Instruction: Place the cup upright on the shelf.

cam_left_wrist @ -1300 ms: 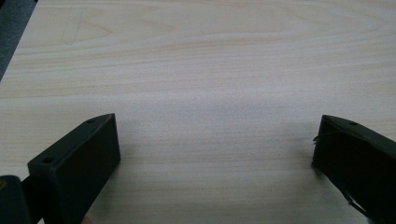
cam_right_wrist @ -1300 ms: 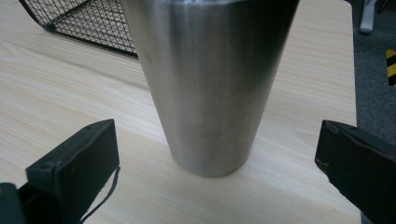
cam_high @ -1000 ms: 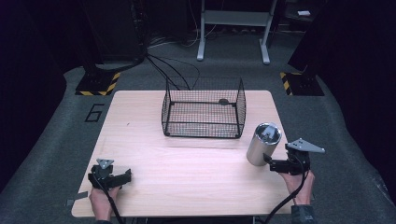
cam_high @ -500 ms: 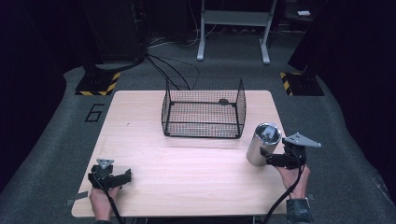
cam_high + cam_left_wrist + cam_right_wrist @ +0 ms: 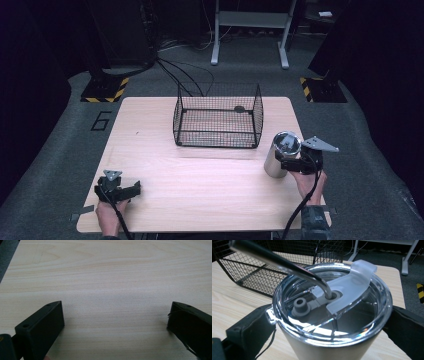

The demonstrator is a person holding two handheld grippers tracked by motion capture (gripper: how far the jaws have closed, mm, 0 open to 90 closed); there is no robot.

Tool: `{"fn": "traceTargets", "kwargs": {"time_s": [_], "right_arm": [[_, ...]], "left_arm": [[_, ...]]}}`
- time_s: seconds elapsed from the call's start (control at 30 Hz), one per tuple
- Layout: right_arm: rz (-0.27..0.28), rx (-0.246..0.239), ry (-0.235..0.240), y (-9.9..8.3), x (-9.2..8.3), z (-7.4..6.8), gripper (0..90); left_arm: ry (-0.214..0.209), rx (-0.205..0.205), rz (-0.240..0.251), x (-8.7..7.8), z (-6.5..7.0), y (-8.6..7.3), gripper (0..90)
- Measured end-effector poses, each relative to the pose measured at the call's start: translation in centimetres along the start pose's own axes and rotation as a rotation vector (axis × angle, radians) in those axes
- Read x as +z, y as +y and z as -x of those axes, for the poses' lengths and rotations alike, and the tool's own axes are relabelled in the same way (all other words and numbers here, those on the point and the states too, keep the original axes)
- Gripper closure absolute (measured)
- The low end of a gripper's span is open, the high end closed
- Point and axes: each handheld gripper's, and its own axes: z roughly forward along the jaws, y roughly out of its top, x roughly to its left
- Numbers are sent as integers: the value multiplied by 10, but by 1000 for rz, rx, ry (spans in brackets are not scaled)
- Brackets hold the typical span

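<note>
A steel tumbler (image 5: 279,157) with a clear lid stands near the table's right edge. In the right gripper view the tumbler (image 5: 332,315) is close up, and a bent metal straw (image 5: 277,261) enters its lid. My right gripper (image 5: 284,162) has one black jaw against each side of the tumbler's body and is shut on it (image 5: 329,323). My left gripper (image 5: 134,189) rests low at the front left of the table. It is open, with bare wood between its jaws (image 5: 116,312).
A black wire basket (image 5: 218,135) stands open-topped at the middle back of the wooden table (image 5: 200,200), just left of and beyond the tumbler; its mesh (image 5: 249,267) shows behind the lid. Dark floor, cables and a stand lie beyond.
My right hand and gripper have edged slightly left and away from the front edge, closer against the tumbler. The left gripper has not moved.
</note>
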Motion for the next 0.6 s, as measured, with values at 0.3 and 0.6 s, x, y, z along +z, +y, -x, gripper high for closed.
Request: {"fn": "traceTargets", "kwargs": {"time_s": [0.3,0.6], "right_arm": [[11,8,3,-1,7,-1,0],[37,15,-18,-6,11,-2,14]], "left_arm": [[0,2,-1,0,0,0,6],[0,2,-1,0,0,0,5]]}}
